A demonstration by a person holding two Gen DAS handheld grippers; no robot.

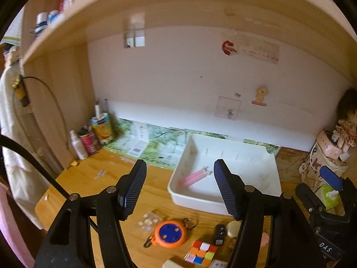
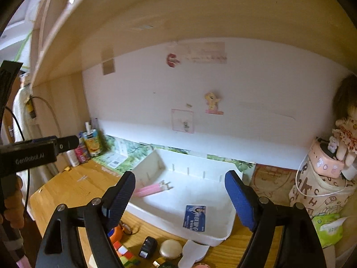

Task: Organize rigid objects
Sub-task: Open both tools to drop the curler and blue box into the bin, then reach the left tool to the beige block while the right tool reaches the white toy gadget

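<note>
Wooden desk (image 1: pixel 89 178); both spread claws (image 1: pixel 179 189) (image 2: pixel 180 201) partly hide the white tray (image 1: pixel 245 156).

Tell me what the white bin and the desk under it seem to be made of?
The white bin looks like moulded plastic: smooth, slightly glossy walls, rounded rim and thin moulded divider slots along its side. The desk looks like wood or wood-look laminate: warm orange-brown with faint grain lines and a flat sheen; which one the pictures cannot settle.

Both grippers (image 1: pixel 180 187) (image 2: pixel 180 198): black frames, silver screws, ribbed blue pads (image 1: pixel 133 187).
</note>
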